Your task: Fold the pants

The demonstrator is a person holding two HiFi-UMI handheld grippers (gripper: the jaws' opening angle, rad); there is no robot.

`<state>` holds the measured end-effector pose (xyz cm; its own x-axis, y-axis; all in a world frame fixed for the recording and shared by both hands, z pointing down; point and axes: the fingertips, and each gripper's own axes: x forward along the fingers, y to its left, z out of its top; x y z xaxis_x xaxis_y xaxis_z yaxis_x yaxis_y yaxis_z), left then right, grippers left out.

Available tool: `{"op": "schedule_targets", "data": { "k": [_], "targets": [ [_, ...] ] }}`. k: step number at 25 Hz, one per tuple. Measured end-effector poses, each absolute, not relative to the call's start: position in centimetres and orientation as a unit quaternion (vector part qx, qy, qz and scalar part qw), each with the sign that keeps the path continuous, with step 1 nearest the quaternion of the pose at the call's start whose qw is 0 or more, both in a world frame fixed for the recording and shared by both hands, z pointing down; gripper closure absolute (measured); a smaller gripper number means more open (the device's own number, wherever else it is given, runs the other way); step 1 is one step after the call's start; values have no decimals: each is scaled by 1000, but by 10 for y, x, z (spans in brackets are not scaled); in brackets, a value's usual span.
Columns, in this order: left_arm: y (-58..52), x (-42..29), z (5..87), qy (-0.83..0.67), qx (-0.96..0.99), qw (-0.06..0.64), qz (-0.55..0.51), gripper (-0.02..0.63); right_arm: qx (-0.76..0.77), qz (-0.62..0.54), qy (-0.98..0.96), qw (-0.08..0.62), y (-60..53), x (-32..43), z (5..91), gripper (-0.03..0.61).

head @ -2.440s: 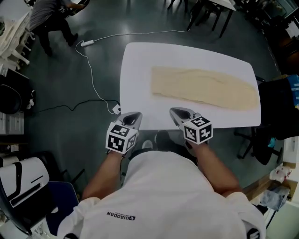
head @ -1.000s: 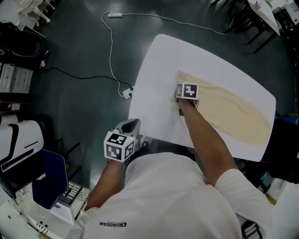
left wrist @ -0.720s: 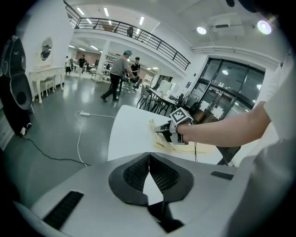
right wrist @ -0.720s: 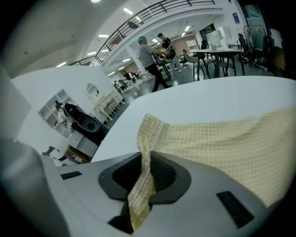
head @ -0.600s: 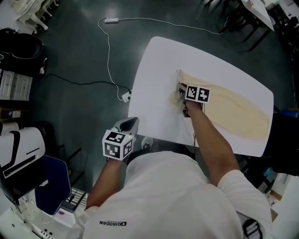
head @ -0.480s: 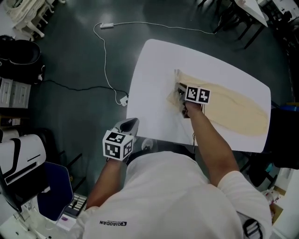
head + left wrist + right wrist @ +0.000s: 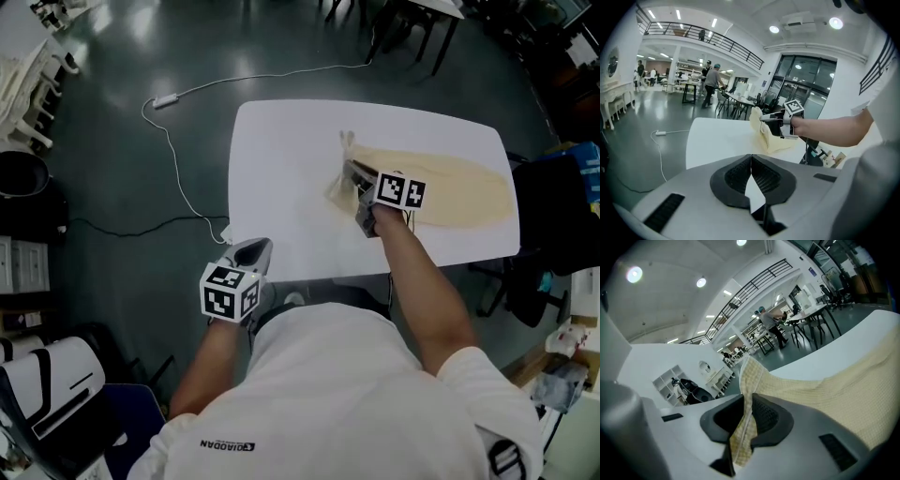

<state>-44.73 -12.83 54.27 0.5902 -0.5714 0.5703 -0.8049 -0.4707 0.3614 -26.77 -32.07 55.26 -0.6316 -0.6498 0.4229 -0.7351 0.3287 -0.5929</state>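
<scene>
Pants [image 7: 459, 187], waffled, pinched by right gripper [image 7: 352, 174], jaws just closing; left gripper [image 7: 251, 247] closed, empty.

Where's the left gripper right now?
Head view, lower left: the left gripper hangs shut and empty at the white table's near-left corner, apart from the pants the right gripper holds.

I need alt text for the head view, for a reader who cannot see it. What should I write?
Seen from above, the right gripper, whose jaws have just been closing, pinches one end of cream pants and holds it up off a white table. The left gripper, shut and empty, hangs by the table's near edge.
</scene>
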Motion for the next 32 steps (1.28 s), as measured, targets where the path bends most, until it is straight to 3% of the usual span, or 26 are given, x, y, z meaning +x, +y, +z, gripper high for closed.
{"op": "schedule_targets", "data": {
  "k": [12, 32],
  "targets": [
    [-150, -373, 508, -386, 867, 247, 195, 586, 433, 393, -812, -10, -308, -172, 508, 505],
    [-185, -165, 498, -446, 838, 247, 197, 586, 297, 441, -844, -70, -305, -38, 471, 505]
  ]
}}
